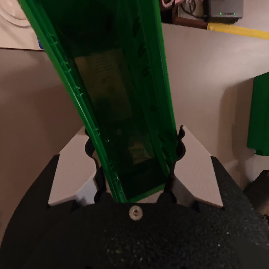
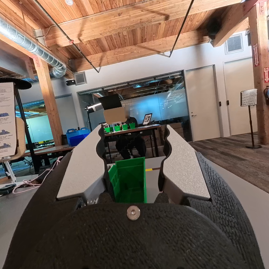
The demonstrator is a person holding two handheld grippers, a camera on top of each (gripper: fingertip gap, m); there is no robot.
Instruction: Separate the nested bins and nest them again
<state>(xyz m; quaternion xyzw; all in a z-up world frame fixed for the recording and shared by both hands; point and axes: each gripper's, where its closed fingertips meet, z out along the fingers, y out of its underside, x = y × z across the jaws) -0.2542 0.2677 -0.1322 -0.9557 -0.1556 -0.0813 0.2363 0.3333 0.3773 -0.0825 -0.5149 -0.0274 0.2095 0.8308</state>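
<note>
My left gripper point(image 1: 133, 129) is shut on a green bin point(image 1: 116, 87). Its two fingers press on the bin's two long sides, and the bin reaches forward and up out of the view, open side toward the camera. A second green bin point(image 1: 260, 113) stands on the pale table point(image 1: 36, 87) at the right edge. In the right wrist view that green bin point(image 2: 129, 182) stands on the table point(image 2: 232, 211) low between the fingers of my right gripper point(image 2: 133, 126). That gripper is open; the bin is close to the left finger, with a gap to the right finger.
A grey box with green lights point(image 1: 224, 13) and yellow tape point(image 1: 238, 31) lie at the table's far edge. A pink-white cord point(image 2: 36, 179) lies at the left. Farther off are blue bins point(image 2: 77, 135), a table with small green bins point(image 2: 120, 128) and a seated person point(image 2: 131, 145).
</note>
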